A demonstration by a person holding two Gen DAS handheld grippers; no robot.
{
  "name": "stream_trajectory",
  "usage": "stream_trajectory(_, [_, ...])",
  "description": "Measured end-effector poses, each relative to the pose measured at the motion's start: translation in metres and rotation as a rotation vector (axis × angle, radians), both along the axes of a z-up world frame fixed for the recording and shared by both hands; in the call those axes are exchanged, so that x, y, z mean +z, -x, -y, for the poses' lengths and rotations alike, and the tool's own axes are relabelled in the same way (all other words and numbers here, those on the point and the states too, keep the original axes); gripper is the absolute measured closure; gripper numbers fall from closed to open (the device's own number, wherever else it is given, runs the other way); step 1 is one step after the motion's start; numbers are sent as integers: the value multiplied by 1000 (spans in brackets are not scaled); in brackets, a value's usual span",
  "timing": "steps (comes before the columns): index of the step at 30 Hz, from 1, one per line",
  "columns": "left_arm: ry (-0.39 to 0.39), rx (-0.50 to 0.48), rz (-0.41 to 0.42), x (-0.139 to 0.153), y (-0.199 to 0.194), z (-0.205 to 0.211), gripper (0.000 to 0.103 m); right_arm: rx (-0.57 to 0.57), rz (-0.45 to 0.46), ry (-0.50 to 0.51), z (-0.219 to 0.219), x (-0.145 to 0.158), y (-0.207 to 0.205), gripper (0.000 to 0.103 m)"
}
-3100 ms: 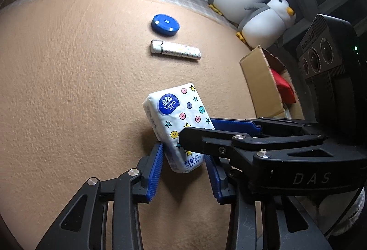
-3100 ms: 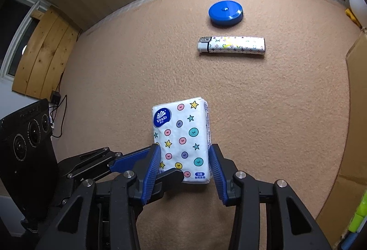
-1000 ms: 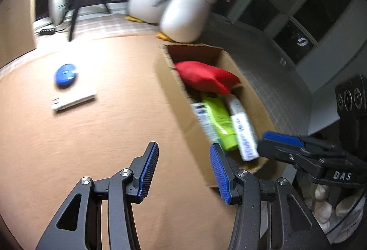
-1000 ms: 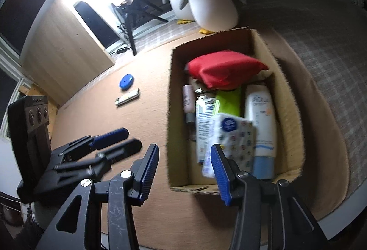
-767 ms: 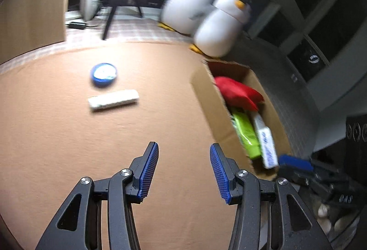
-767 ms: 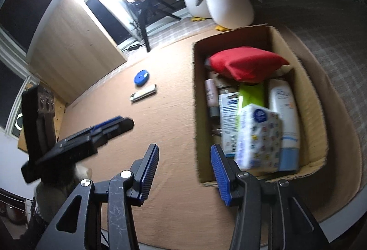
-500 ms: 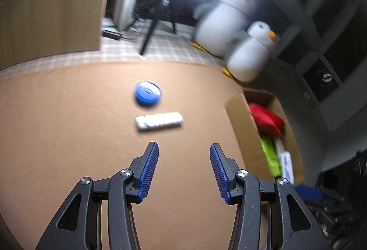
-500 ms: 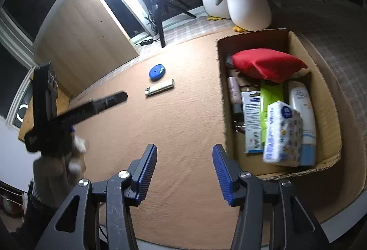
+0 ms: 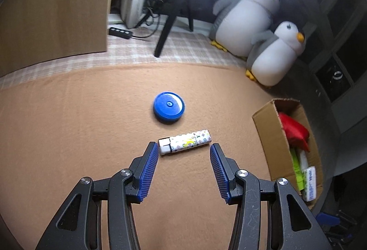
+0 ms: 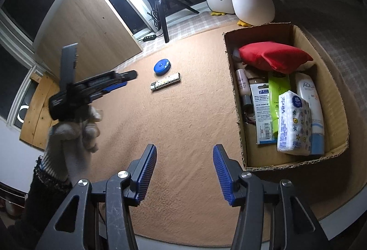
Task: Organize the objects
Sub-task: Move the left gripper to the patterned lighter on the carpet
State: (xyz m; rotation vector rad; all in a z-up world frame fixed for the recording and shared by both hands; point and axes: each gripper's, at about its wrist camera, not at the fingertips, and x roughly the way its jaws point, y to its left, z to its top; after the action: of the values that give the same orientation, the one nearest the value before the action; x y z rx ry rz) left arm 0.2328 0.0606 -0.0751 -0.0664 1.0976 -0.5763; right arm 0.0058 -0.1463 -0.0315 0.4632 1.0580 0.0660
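Observation:
A white patterned lighter (image 9: pixel 184 141) lies on the tan mat just ahead of my left gripper (image 9: pixel 183 151), which is open with nothing between its blue pads. A blue round disc (image 9: pixel 169 107) sits a little beyond the lighter. The right wrist view shows the same lighter (image 10: pixel 165 85) and disc (image 10: pixel 162 66) far off, with the left gripper (image 10: pixel 129 79) hovering near them in a gloved hand (image 10: pixel 75 126). My right gripper (image 10: pixel 184 153) hangs open and empty over the mat, left of the cardboard box (image 10: pixel 257 28). A starred tissue pack (image 10: pixel 293 124) lies inside the box.
The box (image 9: pixel 266 135) also holds a red pouch (image 10: pixel 273 56), a green pack, a white tube and small bottles. Two plush penguins (image 9: pixel 259 20) stand behind the mat. A ring light on a tripod (image 10: pixel 164 25) and a wooden board (image 9: pixel 52 4) stand at the back.
My left gripper swung away from the box to the lighter and the blue disc. My right gripper drew back from the box, where the tissue pack stays.

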Motion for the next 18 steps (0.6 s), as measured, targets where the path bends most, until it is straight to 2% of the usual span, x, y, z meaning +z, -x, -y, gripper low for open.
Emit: stream_trajectory(18, [-76, -93, -78, -47, -39, 61, 53, -55, -47, -13, 16, -14, 16, 56])
